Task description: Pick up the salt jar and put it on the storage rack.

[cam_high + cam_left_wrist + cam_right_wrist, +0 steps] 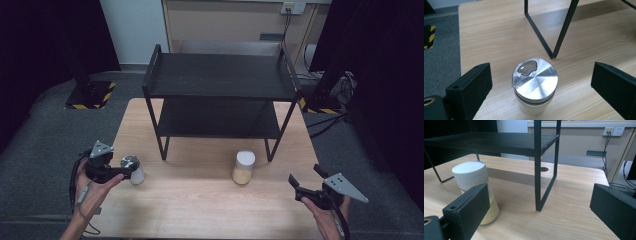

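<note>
A small white jar with a shiny metal lid (535, 80) stands on the wooden table (200, 210), at its left in the high view (133, 169). My left gripper (541, 85) is open, its jaws on either side of the jar and apart from it; from above it sits at the jar's left (120, 169). A clear jar with a white cap and yellow powder (243, 167) stands near the shelf's front right leg. My right gripper (306, 179) is open and holds nothing, to the right of that jar (475, 186).
A black two-tier metal shelf (220, 75) stands on the far half of the table, its thin legs (537, 170) close to both jars. Grey carpet surrounds the table. Cables and a wall socket (611, 130) lie beyond at the right.
</note>
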